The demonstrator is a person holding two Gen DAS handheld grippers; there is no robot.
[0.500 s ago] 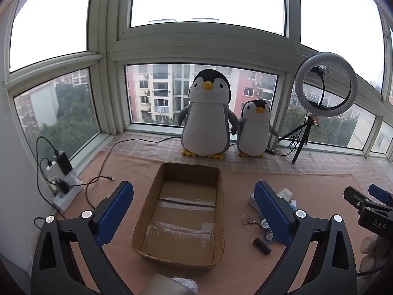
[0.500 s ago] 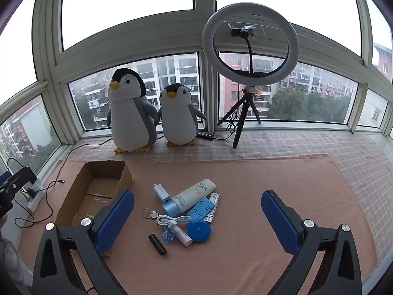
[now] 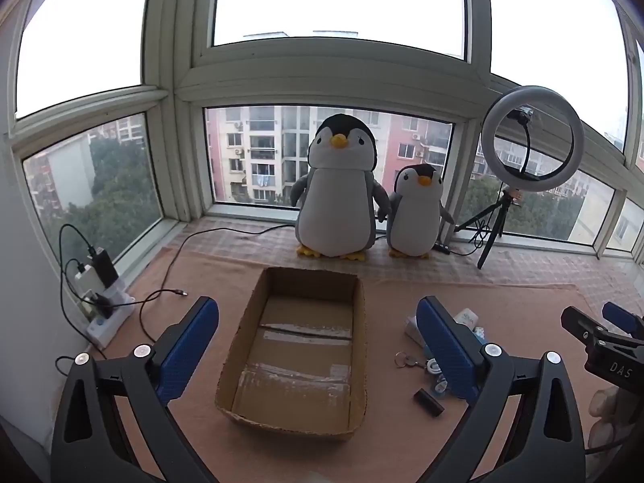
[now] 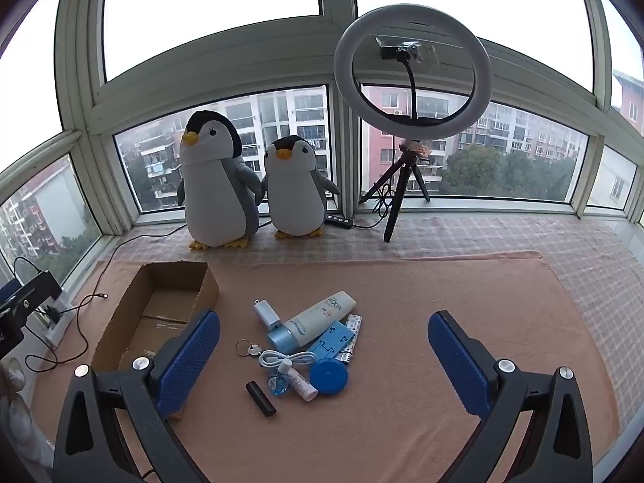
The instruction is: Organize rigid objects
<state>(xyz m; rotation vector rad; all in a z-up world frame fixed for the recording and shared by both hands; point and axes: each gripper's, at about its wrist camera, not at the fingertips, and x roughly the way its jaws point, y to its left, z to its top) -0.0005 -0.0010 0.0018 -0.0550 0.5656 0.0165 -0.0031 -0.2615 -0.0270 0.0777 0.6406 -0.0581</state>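
An open, empty cardboard box [image 3: 358, 314] lies on the pink mat, straight ahead of my open left gripper [image 3: 318, 346]; it also shows in the right wrist view [image 4: 120, 322]. A pile of small items lies right of the box: a white AQUA tube [image 4: 322, 316], a blue round disc [image 4: 329, 376], a black cylinder [image 4: 261, 398], a white cable [image 4: 285, 360], a key ring [image 4: 249, 349] and a small blue bottle [image 4: 280, 380]. My right gripper [image 4: 324, 358] is open and empty, held above and in front of the pile.
Two plush penguins [image 3: 338, 193] stand at the window behind the box. A ring light on a tripod [image 4: 410, 80] stands at the back right. A power strip with chargers and cables [image 3: 100, 302] lies at the left edge. The right gripper shows at the left view's right edge [image 3: 603, 342].
Both views have barely shifted; nothing has been picked up or moved.
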